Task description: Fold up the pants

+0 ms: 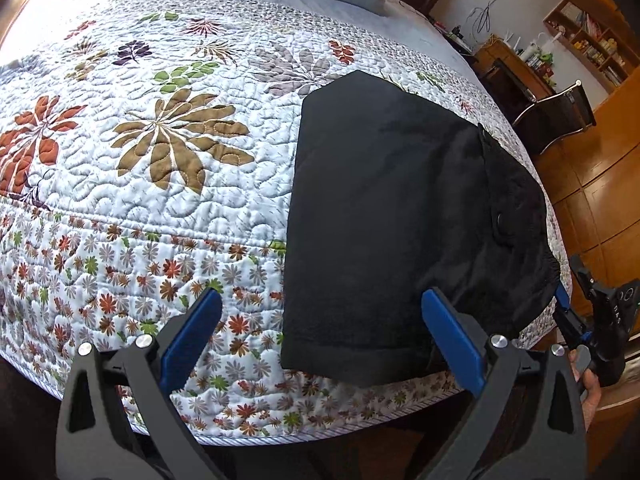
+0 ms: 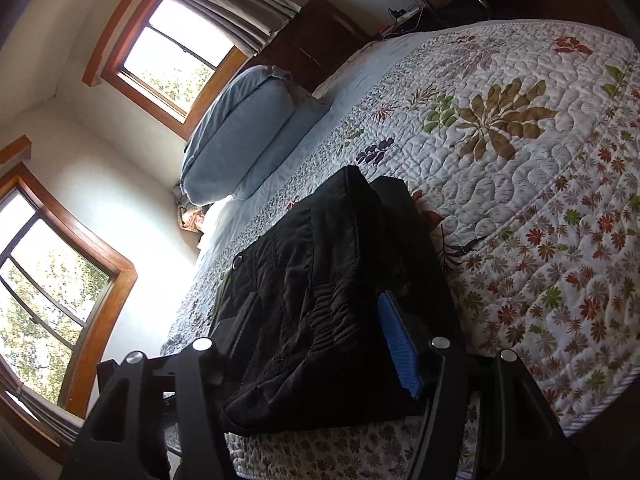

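The black pants (image 1: 392,216) lie folded into a compact stack on the floral quilt (image 1: 160,168), near the bed's front right corner. My left gripper (image 1: 324,312) is open and empty, hovering over the bed's front edge, its right finger just above the pants' near left corner. In the right wrist view the pants (image 2: 320,280) fill the space between the fingers of my right gripper (image 2: 316,320), which stands open around the stack's waistband end. The right gripper also shows in the left wrist view (image 1: 568,312) at the pants' right edge.
Blue pillows (image 2: 236,136) lie at the head of the bed. A dark headboard (image 2: 312,40) stands behind them. Windows (image 2: 176,52) are on the wall. A wooden desk, chair (image 1: 560,112) and shelves stand across the wooden floor to the right of the bed.
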A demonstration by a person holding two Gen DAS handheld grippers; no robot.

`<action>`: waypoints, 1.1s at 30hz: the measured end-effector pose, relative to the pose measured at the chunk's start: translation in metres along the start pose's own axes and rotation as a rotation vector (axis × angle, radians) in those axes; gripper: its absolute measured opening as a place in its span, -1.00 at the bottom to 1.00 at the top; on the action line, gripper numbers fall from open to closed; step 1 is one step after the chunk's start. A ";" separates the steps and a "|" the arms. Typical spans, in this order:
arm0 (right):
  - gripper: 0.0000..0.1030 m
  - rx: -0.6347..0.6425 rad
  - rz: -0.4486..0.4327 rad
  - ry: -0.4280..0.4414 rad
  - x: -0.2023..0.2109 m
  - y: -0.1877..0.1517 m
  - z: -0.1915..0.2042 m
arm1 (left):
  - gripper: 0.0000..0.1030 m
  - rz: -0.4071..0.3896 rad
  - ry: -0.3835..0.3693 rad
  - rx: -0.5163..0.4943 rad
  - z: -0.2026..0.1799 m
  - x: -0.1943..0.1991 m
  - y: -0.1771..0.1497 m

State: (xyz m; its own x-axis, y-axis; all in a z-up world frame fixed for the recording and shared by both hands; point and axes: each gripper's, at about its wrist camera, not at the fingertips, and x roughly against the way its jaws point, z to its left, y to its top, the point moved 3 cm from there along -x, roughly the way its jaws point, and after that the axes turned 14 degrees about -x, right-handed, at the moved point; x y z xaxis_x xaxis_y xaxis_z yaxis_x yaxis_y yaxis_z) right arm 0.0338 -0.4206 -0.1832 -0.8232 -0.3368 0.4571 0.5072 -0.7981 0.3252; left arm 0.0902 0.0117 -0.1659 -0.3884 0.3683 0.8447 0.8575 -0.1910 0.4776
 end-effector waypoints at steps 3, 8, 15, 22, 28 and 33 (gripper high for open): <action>0.19 -0.005 0.014 -0.006 -0.001 -0.001 -0.005 | 0.94 -0.018 0.027 -0.031 -0.006 0.004 0.004; 0.19 0.030 0.027 -0.009 0.003 0.001 0.003 | 0.94 -0.083 0.088 -0.097 -0.016 0.028 0.016; 0.52 0.079 0.025 0.016 0.017 0.022 0.031 | 0.94 -0.147 0.124 -0.181 -0.030 0.055 0.034; 0.77 0.112 0.105 -0.066 0.000 0.040 0.033 | 0.94 -0.158 0.104 -0.221 -0.036 0.055 0.048; 0.77 0.085 0.214 -0.123 -0.026 0.034 0.012 | 0.94 0.001 0.029 -0.108 0.002 0.017 0.048; 0.77 0.043 0.250 -0.131 -0.037 0.030 -0.005 | 0.94 0.135 -0.094 0.104 0.053 -0.019 0.036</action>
State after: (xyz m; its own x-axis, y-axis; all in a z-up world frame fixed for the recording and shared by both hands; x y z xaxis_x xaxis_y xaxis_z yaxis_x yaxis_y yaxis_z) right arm 0.0783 -0.4347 -0.1939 -0.6325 -0.4511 0.6297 0.7030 -0.6756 0.2221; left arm 0.1465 0.0464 -0.1776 -0.2381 0.4303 0.8707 0.9318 -0.1516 0.3298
